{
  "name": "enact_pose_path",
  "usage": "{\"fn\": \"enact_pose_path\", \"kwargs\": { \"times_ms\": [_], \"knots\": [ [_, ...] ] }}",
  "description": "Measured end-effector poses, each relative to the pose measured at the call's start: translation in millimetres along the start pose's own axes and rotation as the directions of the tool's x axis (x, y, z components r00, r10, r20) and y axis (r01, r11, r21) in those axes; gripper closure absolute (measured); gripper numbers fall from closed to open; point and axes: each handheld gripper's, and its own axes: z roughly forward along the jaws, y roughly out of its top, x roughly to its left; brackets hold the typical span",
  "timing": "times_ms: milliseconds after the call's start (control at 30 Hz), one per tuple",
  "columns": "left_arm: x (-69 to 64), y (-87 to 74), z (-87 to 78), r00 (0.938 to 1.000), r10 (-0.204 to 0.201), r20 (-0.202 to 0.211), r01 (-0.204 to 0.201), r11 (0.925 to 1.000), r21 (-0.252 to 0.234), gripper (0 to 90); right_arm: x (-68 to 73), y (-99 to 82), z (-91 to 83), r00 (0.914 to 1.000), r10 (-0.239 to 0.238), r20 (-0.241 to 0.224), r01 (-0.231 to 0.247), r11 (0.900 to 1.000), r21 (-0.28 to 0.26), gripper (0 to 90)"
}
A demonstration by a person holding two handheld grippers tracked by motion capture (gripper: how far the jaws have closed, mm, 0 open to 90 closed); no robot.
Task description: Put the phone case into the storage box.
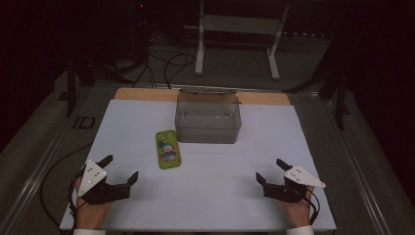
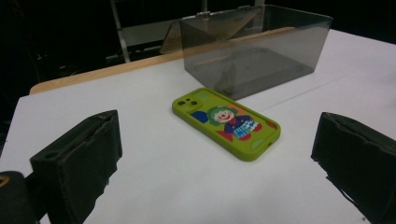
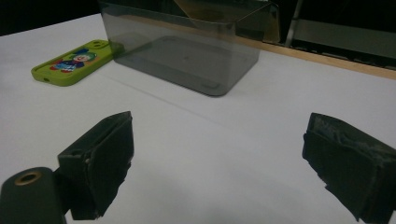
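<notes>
Smoky clear box [image 1: 208,121] seemingly empty; green phone [image 1: 167,149] lies just beside it.

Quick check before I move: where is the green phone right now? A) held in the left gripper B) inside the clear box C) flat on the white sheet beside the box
C: the green phone lies flat on the white sheet, just outside the clear box, with both grippers open and away from it.

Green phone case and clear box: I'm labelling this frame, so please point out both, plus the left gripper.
green phone case [image 1: 167,149], high view, on the cartoon print.
clear box [image 1: 208,132], high view, on its near wall.
left gripper [image 1: 121,168], high view, midway between its open fingertips.
</notes>
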Motion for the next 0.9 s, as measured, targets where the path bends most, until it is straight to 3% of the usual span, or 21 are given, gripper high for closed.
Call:
{"fn": "enact_pose_path", "kwargs": {
  "times_ms": [367, 900],
  "knots": [
    [-1.8, 7.5, 15.2, 1.0000, -0.008, 0.006, 0.008, 0.9998, 0.018, 2.7, -0.1, -0.5, 1.7, 1.0000, 0.004, -0.001, -0.004, 1.0000, 0.004, 9.1],
    [-1.9, 22.3, 51.3, 0.9990, -0.013, 0.043, 0.010, 0.9978, 0.066, 3.5, -0.4, -0.9, 1.9, 0.9999, 0.010, 0.006, -0.011, 0.9999, 0.010, 9.1]
  ]
}}
